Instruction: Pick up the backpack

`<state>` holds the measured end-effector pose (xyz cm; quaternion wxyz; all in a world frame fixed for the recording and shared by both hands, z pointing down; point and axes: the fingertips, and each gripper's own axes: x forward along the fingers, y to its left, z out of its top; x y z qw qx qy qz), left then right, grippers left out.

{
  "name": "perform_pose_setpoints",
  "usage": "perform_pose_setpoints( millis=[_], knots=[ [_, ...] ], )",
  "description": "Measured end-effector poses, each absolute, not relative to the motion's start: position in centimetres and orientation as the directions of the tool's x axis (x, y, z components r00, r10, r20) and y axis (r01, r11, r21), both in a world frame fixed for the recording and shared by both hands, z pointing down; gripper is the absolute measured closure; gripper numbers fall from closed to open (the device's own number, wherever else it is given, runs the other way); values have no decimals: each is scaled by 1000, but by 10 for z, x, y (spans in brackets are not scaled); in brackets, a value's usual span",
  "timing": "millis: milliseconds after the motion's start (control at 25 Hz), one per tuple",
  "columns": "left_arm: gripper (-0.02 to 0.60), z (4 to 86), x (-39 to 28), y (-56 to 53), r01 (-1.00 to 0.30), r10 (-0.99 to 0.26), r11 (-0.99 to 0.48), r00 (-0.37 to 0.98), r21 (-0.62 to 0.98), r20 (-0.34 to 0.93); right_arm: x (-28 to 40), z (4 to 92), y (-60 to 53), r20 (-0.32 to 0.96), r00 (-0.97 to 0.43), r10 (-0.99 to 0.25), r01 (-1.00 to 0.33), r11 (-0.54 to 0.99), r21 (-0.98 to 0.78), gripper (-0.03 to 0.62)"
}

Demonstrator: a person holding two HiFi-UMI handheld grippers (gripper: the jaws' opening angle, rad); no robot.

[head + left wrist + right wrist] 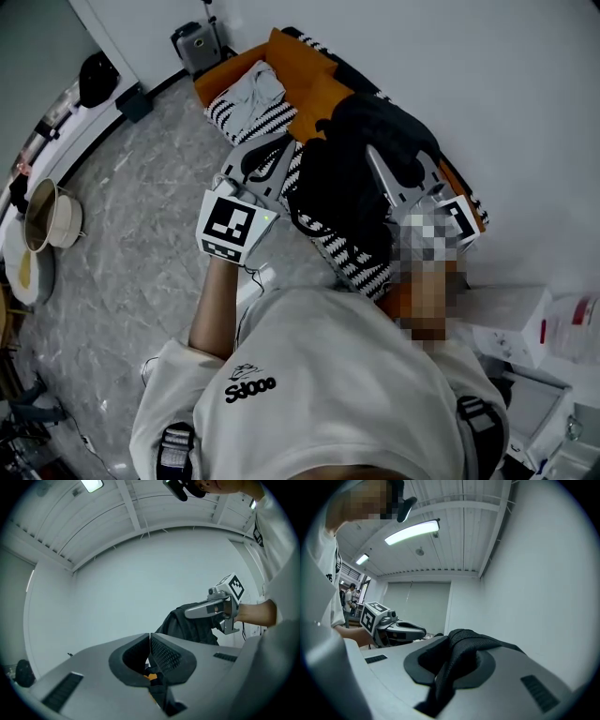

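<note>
**Backpack held up between both grippers**

The backpack (pixel 352 178) is a soft, all-black, crumpled lump that sags between the two grippers. It sits over the orange and black-and-white striped bedding (pixel 361 267) along the white wall. (From the head view I can't tell if its bottom is clear of the bedding.)

The right gripper (pixel 454 660) is clenched on a black woven strap (pixel 464 641) that loops up over its jaws. The left gripper (pixel 150 656) is clamped tight too, with a dark strip and a bit of orange pinched low between its jaws. In the left gripper view the bag hangs right under the right gripper, off to the right. Grey marbled floor (pixel 141 206) is on the left.
</note>
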<state>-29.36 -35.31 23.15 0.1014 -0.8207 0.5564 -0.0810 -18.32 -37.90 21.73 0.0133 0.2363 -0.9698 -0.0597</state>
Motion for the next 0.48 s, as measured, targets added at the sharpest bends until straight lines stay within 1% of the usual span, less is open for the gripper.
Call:
perform_pose_setpoints(
  millis=[480],
  knots=[
    [557,230,-304,-347,-903,-935,-348,353,-253,25,-200,216,-369,4,-896,-444,-441,891,113,530]
  ],
)
